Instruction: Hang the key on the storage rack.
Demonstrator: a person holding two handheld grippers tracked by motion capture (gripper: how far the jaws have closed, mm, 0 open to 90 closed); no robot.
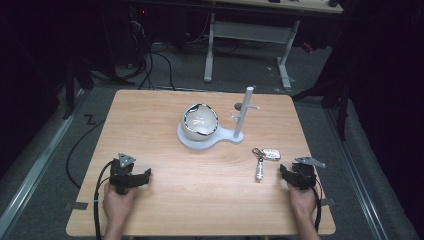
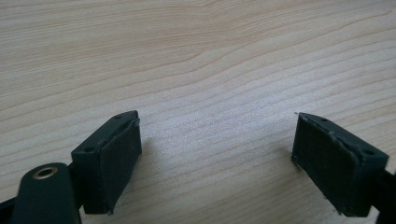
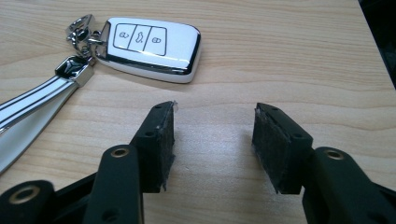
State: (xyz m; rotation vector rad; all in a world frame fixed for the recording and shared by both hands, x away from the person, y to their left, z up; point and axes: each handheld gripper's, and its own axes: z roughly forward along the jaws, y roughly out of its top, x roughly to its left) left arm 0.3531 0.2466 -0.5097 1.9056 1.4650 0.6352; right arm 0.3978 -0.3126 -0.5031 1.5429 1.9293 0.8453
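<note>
- The car key (image 3: 152,43), with its strap (image 3: 32,105), is seen lying flat on the counter (image 1: 165,200), just beyond and left of the right hand-held gripper (image 3: 212,121).
- That gripper's jaws are held partly open, with bare wood between them.
- The left hand-held gripper (image 2: 217,140) is spread wide, well apart from the key.

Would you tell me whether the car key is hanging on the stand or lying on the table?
Lying flat on the table: the car key rests buttons-up beside its strap, apart from the stand.
</note>
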